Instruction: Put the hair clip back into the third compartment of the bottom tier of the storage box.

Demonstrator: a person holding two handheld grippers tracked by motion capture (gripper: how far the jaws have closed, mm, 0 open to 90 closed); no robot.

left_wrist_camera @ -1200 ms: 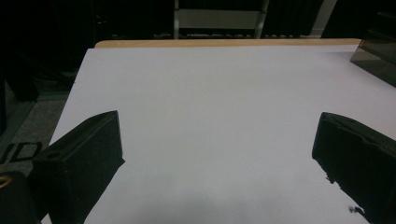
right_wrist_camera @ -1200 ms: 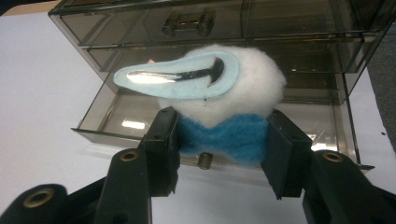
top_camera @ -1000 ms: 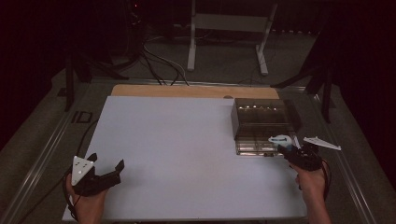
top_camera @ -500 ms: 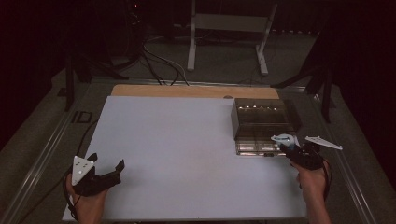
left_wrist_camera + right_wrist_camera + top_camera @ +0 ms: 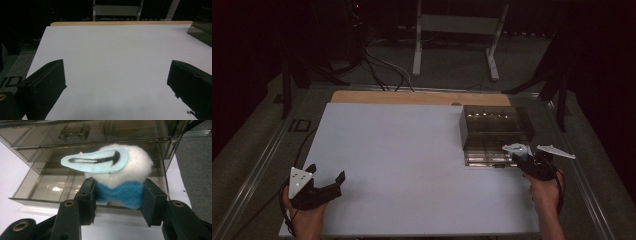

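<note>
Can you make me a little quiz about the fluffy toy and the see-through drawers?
1. True or false: the right gripper holds the fluffy toy by its blue part.
2. What stands just behind the toy? A) a red bucket B) a clear drawer box with its bottom drawer pulled out C) a stack of plates
3. What is between the jaws of the left gripper?

Key
1. True: the jaws squeeze the blue felt from both sides.
2. B
3. Nothing. It is open over the white table top.
</note>
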